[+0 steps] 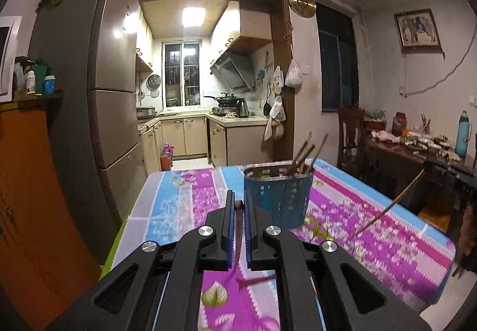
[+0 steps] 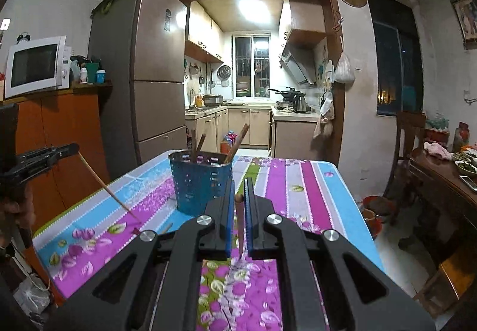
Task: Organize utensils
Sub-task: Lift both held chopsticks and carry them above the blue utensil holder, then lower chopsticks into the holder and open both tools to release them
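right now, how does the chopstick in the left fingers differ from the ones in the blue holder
The held chopstick is a single stick clamped in the fingers of the left gripper. The chopsticks in the blue holder are several, and no gripper touches them. The held chopstick hangs tip down over the tablecloth, while those lean with their ends poking above the rim. Both look like brown wood.

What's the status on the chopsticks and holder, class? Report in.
Left gripper shut on one chopstick; right gripper shut on another chopstick. Blue utensil holder upright on the table, chopsticks inside. Nothing in the way.
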Demonstrator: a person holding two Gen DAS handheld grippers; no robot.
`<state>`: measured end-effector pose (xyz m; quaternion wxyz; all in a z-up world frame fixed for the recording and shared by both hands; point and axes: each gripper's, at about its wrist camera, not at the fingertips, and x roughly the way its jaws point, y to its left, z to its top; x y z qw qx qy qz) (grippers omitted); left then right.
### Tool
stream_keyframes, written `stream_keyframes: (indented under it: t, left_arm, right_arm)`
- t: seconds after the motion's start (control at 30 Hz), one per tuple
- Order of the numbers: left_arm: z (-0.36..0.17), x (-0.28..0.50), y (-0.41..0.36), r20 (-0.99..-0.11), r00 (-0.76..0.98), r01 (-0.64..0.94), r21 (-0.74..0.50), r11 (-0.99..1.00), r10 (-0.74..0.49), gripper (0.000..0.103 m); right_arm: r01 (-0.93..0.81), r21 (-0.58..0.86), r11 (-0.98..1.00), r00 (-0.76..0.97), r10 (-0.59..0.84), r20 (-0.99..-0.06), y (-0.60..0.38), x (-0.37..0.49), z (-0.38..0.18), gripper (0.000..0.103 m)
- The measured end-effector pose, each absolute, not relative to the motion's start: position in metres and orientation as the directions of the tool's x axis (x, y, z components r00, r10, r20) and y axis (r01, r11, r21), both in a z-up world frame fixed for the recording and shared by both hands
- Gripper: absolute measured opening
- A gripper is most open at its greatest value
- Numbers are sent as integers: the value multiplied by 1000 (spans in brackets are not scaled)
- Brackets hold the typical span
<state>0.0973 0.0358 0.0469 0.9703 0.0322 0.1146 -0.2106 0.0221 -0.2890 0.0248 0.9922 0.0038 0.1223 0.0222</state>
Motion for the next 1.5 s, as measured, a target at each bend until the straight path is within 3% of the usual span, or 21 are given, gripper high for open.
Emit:
stream_keyframes:
  t: [0.87, 0.97, 1.27, 1.37, 1.5]
  left_arm:
    - [96, 90, 19, -181, 846, 512, 12, 859, -501, 7]
    - [116, 108, 9, -147, 842, 525, -2, 851, -520, 7]
    - [198, 187, -24, 40, 868, 497, -39, 867, -495, 7]
    - [201, 213, -39, 49, 865, 502, -51, 863, -500, 7]
    - [176, 247, -56, -5, 862, 506, -47, 861, -507, 7]
  right_arm:
    - [-123, 31, 992, 967, 127, -220, -271, 33, 67, 5]
    - [-135, 53, 989, 971, 143, -190, -272, 50, 87, 5]
    - [-110, 64, 992, 994, 109, 24, -272, 127, 183, 5]
    - [-101, 94, 990, 994, 96, 52, -277, 158, 189, 5]
    - [-93, 131, 987, 995, 90, 32, -283, 192, 170, 5]
